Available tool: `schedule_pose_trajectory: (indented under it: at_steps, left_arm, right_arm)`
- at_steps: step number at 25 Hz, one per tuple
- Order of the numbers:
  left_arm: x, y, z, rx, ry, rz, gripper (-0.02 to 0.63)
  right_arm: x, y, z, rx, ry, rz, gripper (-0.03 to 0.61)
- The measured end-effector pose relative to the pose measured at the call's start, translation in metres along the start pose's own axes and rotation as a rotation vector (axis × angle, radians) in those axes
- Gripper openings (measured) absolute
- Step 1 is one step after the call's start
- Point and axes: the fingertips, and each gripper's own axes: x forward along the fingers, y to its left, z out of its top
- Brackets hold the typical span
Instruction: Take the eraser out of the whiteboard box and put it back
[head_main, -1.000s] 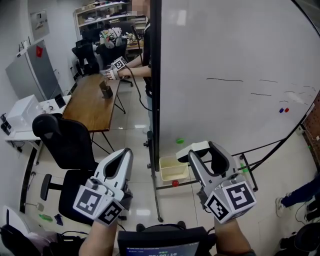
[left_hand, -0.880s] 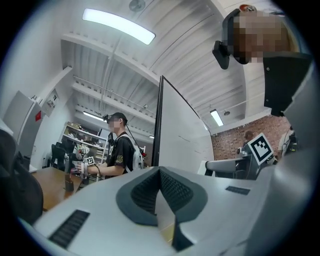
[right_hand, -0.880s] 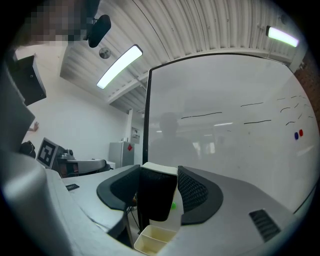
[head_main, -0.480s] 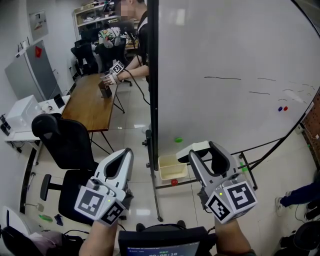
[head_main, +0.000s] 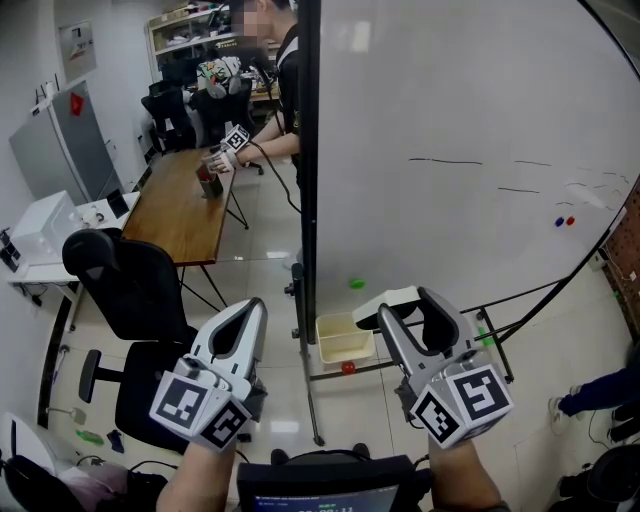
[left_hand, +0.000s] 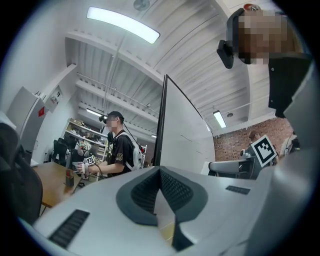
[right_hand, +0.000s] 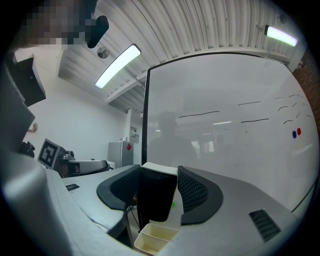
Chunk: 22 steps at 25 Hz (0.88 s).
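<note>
Eraser still clamped in right gripper — above box.

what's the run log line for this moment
right gripper: shut on eraser | left gripper: shut, empty | eraser: out of whiteboard box, held above it

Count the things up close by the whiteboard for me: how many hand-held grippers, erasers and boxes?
Hand-held grippers: 2, the left hand-held gripper and the right hand-held gripper
Eraser: 1, clamped in the right one
Box: 1, pale yellow, low down by the board
Total: 4
</note>
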Motion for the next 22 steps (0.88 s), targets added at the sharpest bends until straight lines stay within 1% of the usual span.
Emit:
schedule_pose_trajectory:
  at_steps: [2, 9, 15, 18, 22]
  left_arm:
    - [0.0, 0.002, -0.001, -0.005, 0.003, 0.003, 0.009]
    - [0.001, 0.007, -0.002, 0.018, 0.002, 0.016, 0.011]
    - [0.001, 0.012, -0.008, 0.015, 0.023, 0.035, 0.012]
    - [0.002, 0.017, -0.019, 0.0, 0.046, 0.048, 0.012]
    - [0.002, 0.021, -0.039, -0.024, 0.08, 0.053, 0.012]
  right_arm:
    - [0.001, 0.001, 0.0, 0.002, -0.001, 0.002, 0.259]
    - [0.007, 0.004, -0.002, 0.006, -0.001, 0.012, 0.259]
    - [0.01, 0.003, -0.009, 0.007, 0.009, 0.009, 0.259]
    - [0.012, 0.001, -0.022, 0.013, 0.027, 0.001, 0.259]
    - [0.018, 0.001, -0.051, 0.021, 0.076, 0.001, 0.259]
